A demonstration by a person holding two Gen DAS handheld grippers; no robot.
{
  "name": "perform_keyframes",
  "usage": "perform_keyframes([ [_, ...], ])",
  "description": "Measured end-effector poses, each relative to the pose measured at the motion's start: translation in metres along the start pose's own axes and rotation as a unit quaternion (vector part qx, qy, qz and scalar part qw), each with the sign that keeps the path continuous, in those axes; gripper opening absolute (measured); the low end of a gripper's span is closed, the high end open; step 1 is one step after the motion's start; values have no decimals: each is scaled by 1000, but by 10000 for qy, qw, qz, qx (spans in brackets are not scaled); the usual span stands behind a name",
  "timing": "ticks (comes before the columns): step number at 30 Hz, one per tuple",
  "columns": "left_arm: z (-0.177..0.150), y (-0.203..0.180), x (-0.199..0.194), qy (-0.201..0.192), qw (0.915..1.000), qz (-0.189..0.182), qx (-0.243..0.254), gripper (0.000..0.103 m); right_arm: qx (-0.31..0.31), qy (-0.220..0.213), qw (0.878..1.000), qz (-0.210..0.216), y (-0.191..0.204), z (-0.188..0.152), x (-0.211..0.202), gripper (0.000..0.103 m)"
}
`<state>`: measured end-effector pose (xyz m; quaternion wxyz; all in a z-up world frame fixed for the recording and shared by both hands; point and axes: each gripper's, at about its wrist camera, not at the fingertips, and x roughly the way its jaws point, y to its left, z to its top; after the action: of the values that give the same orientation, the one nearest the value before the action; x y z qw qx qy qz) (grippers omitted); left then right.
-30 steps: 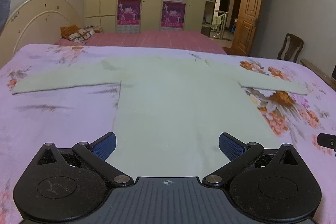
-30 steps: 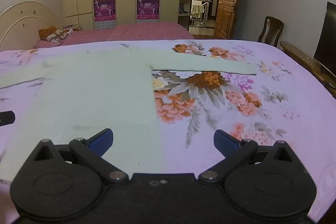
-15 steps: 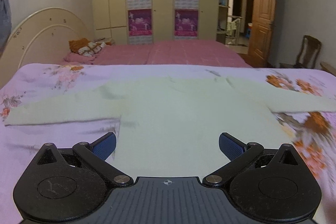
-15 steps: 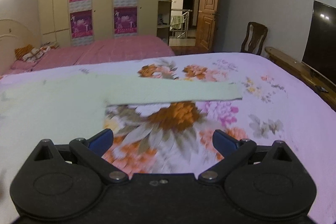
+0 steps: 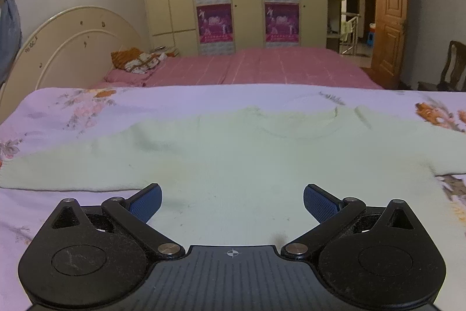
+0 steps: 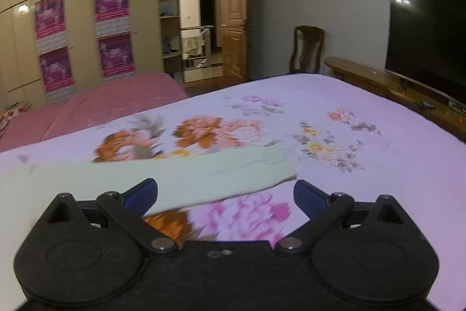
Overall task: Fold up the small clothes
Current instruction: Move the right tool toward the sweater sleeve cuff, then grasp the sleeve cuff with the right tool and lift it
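The pale green knitted long-sleeved sweater (image 5: 233, 159) lies flat and fully spread on the bed with the lilac floral cover (image 5: 72, 112), so the folding is not yet started: no sleeve is turned in and no crease shows on the body. I judge that all folds are left to do, the sleeves first and then the body.

The left gripper (image 5: 232, 201) hangs over the chest part of the sweater, its jaws spread wide and holding nothing; the neckline is straight ahead of the jaws and one sleeve runs off to the left of them. The right gripper (image 6: 225, 191) has its jaws spread wide too, also with nothing in them, and the ribbed cuff (image 6: 276, 162) of the other sleeve lies just ahead, between the two blue pads (image 6: 141, 191).

Compared with one second ago, the left gripper has come forward from the hem to the chest. The right gripper has travelled from the body edge out to the end of the sleeve, and this view is blurred, so it seems to be in motion
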<state>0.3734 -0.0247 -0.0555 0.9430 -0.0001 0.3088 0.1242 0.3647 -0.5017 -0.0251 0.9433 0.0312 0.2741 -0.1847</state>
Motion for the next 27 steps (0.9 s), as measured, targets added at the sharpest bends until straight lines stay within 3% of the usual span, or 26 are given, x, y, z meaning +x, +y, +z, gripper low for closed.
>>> perform_keyframes([
  [9,14,1,35,-66,9996,250,-124,103,319,203,9991,-176,-22,-1,65,97],
  [15,21,4,56,-113,9991,334,-234,103,446,266,9985,-175,-25,-5,86,92],
  [17,21,5,62,-94,9989,363,-298,103,541,310,9979,-148,-26,-6,90,87],
  [18,20,6,65,-83,9988,373,-322,103,558,351,9977,-160,-27,-7,94,75],
  [19,20,7,67,-66,9987,381,-338,103,586,425,9972,-178,-28,-7,98,54],
  [20,19,7,69,-56,9986,389,-343,103,660,501,9964,-186,-31,-8,101,50],
  [27,18,13,79,-10,9983,436,-393,103,1484,519,9875,61,-52,-12,107,61],
])
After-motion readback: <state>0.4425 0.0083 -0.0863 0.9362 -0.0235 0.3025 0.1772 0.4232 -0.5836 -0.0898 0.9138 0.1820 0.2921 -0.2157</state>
